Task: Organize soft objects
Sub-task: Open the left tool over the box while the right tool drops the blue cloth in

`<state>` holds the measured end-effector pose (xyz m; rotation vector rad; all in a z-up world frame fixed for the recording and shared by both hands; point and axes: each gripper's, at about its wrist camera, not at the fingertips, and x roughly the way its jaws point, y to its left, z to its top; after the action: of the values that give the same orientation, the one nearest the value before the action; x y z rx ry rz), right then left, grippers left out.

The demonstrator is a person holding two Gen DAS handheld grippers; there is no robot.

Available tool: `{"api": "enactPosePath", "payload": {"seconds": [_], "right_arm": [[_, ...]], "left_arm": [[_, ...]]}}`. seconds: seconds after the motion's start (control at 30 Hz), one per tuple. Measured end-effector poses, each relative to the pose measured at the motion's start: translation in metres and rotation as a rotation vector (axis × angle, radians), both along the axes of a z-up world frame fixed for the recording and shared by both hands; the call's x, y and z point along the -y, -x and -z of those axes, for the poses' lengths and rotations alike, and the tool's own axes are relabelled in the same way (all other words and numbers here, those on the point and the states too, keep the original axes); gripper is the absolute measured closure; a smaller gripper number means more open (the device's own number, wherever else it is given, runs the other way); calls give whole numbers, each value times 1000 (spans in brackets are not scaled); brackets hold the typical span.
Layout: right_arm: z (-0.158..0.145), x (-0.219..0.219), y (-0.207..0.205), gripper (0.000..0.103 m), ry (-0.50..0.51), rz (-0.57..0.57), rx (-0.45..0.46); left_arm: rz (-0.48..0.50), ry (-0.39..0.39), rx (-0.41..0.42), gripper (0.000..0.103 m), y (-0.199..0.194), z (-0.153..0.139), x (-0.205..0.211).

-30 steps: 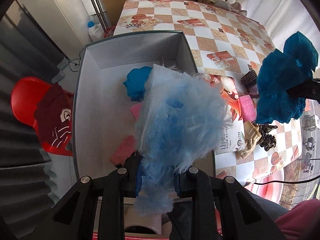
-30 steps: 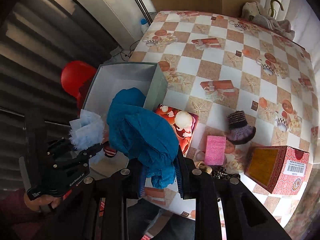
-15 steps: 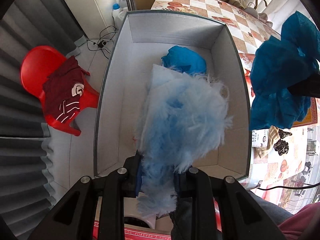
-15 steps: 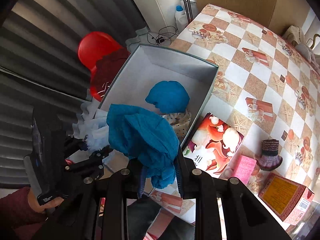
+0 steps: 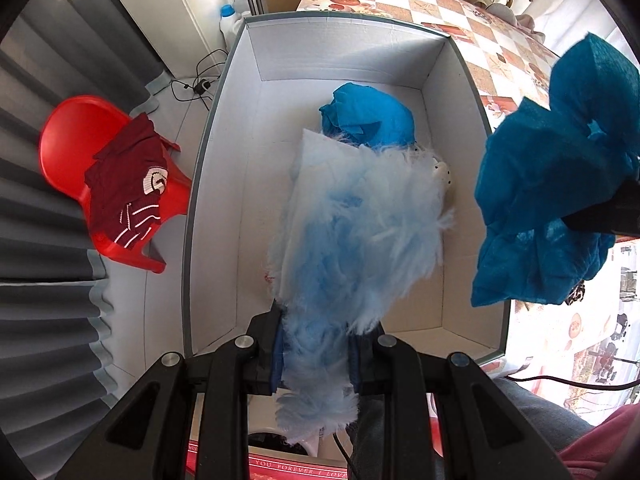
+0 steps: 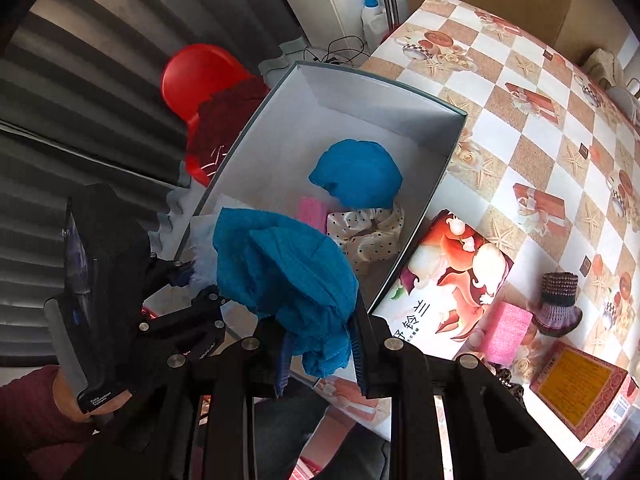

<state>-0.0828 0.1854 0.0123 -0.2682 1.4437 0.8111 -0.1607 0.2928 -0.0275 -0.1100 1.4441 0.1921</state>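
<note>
Over the open box [image 5: 224,184], both hands now hang where a second ago they were still out to the side above the counter [image 6: 532,92], so the soft things look ready to drop in. On the left, the left tongs [image 5: 316,356] are clenched on the fluffy light blue cloth [image 5: 360,232], which is soft and feathery and hides much of the box floor. On the right, the right tongs [image 6: 320,356] squeeze the crinkly dark blue cloth [image 6: 284,268], held up near the box's right wall. Another blue bundle [image 6: 356,180] already lies inside.
</note>
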Motion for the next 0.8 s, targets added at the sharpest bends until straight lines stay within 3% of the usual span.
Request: {"api": "enactPosePath", "payload": {"seconds": [0.8], "right_arm": [[14,-10,2,77,14,-36,-28]], "left_arm": [[23,-8,-28,76,-3,7,1]]}}
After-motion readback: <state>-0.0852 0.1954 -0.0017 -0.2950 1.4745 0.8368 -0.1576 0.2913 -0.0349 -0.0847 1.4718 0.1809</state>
